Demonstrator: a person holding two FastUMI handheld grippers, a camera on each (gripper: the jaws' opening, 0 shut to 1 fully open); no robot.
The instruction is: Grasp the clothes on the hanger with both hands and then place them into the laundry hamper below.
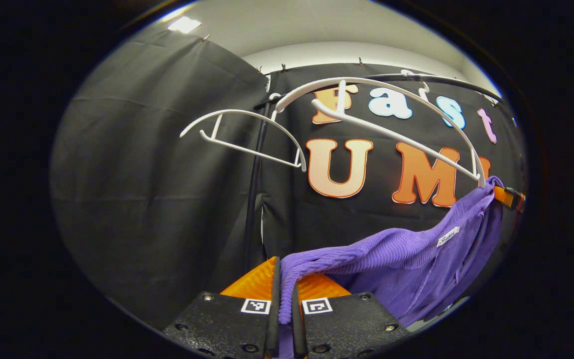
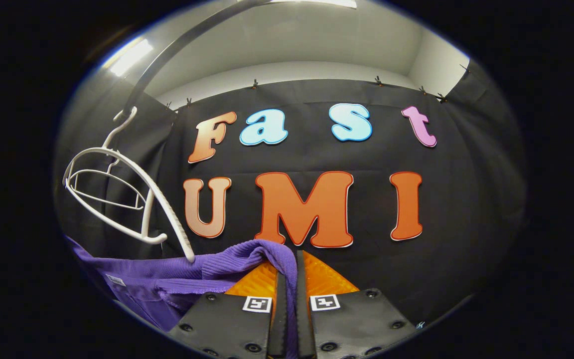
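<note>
Left gripper (image 1: 285, 294): jaws clamped on purple ribbed knit garment (image 1: 406, 259), cloth trailing toward 3 o'clock, below white plastic hangers (image 1: 376, 124) on dark rail (image 1: 436, 79). Right gripper (image 2: 287, 289): jaws clamped on same garment, hangers at 9 o'clock.

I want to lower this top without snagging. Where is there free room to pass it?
Free: below the left hanger, against the cloth wall. Crowded: where the top hangs off the right hanger's tip, near the right gripper.
</note>
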